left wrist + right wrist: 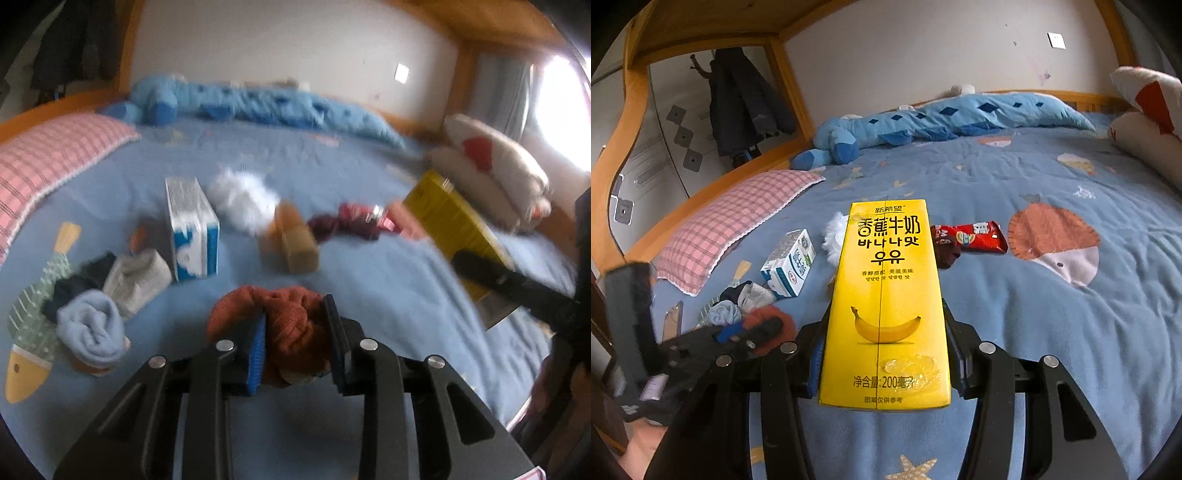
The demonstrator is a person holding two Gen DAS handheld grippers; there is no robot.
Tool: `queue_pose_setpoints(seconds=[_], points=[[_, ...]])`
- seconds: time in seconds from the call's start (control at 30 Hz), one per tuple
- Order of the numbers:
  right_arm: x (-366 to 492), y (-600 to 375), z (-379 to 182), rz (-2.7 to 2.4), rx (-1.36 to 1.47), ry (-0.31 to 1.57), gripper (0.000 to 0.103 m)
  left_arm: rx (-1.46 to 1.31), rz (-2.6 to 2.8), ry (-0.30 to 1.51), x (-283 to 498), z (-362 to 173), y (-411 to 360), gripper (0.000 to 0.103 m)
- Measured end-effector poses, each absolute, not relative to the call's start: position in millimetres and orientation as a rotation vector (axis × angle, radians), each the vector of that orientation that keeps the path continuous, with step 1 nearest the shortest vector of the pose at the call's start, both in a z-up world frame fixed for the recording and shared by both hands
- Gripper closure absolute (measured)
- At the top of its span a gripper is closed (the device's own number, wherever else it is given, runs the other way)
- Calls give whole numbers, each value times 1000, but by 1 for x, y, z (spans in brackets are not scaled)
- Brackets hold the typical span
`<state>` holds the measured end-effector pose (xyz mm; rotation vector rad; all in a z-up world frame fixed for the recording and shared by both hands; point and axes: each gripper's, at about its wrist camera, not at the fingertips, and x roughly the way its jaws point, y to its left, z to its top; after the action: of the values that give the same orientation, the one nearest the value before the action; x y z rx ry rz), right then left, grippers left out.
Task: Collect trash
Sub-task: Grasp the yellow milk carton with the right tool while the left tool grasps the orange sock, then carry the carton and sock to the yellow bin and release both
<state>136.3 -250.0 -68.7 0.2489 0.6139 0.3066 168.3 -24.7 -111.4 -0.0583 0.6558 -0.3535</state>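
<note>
1. Left gripper [295, 334] closed on the rust-orange rolled sock [275, 314]; blue pads pressing into the knit on both sides, bundle bulging out past the tips. Sock resting on the blue quilt [369, 288] at the near edge of the bed.
2. Right gripper [884, 354] clamped on the yellow banana-milk carton [886, 295], pads on the two narrow side walls near the base, carton pointing away along the fingers and clear of the quilt. Seen from the left wrist, same carton [454, 218] raised at the right, tilted.
3. Trash to collect, judged: the carton in the right grip, the white-and-blue milk box [194, 229], the white crumpled tissue [243, 199], the red snack wrapper [967, 236], a tan box [291, 240] beside the tissue. Socks probably not trash: grey, dark and light-blue rolls [92, 328] lying just left of the held one.
4. Step in hand, as a guess: carrying the carton off to a bin, none in view. Firm but not crushing squeeze wise; thin walls, possible leftover liquid at the straw hole. Keep top end up.
5. Left grip worth a second thought: soft bundle, held only mid-roll, likely to unroll or slip if lifted fast. If sorting aside, lift low and slow.
6. Pose: both grippers angled down toward the quilt; left low and close to the bedding, right higher. A hand partly visible at lower left of the right view, blurred.
</note>
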Motion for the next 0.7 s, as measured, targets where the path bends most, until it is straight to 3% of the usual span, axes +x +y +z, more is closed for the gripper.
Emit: queue_pose_setpoints(seconds=[0.27,0.7], points=[[87,-248,-41,262,186,498,53,-89,-361,465,115,-57,-33,74],[-37,-290,-13,130,176,439,53,-38,-578,400,36,-19,-102,74]])
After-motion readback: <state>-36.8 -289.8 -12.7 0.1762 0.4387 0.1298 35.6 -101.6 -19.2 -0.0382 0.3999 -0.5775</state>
